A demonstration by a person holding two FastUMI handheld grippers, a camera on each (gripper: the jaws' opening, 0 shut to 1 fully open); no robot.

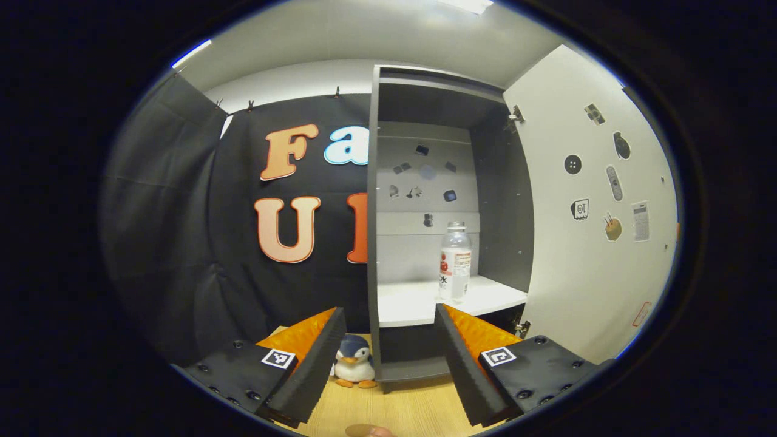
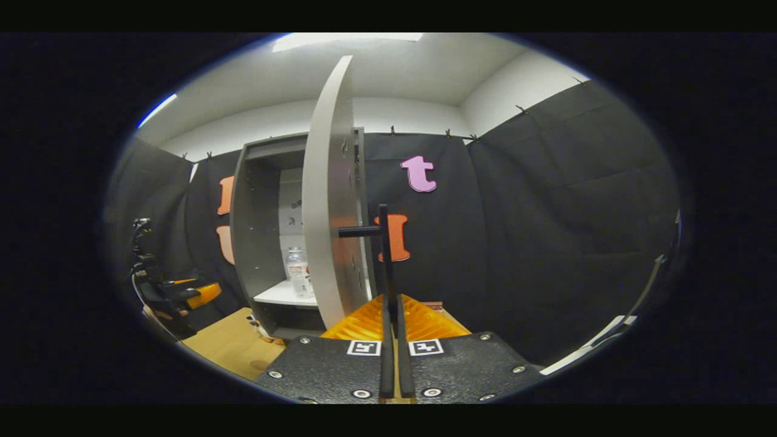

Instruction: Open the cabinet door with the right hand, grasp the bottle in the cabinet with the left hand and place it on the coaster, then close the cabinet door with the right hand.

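Note:
The grey cabinet (image 1: 373, 243) stands open, its white door (image 1: 589, 230) swung out to the right. A clear bottle (image 1: 455, 261) with a red and white label stands upright on the white shelf (image 1: 413, 300), near its right front. My left gripper (image 1: 388, 315) is open just in front of the shelf edge, the bottle beyond its right finger and untouched. In the right gripper view the door (image 2: 331, 212) shows edge-on. My right gripper (image 2: 391, 306) is shut on the door's black bar handle (image 2: 383, 243). The bottle (image 2: 296, 270) shows inside, and the left gripper (image 2: 194, 295) at far left.
A small penguin toy (image 1: 354, 363) sits on the wooden table (image 1: 413, 406) beside the cabinet's base. A brownish round edge (image 1: 361, 430), perhaps the coaster, peeks in at the bottom. Black cloth walls enclose the booth.

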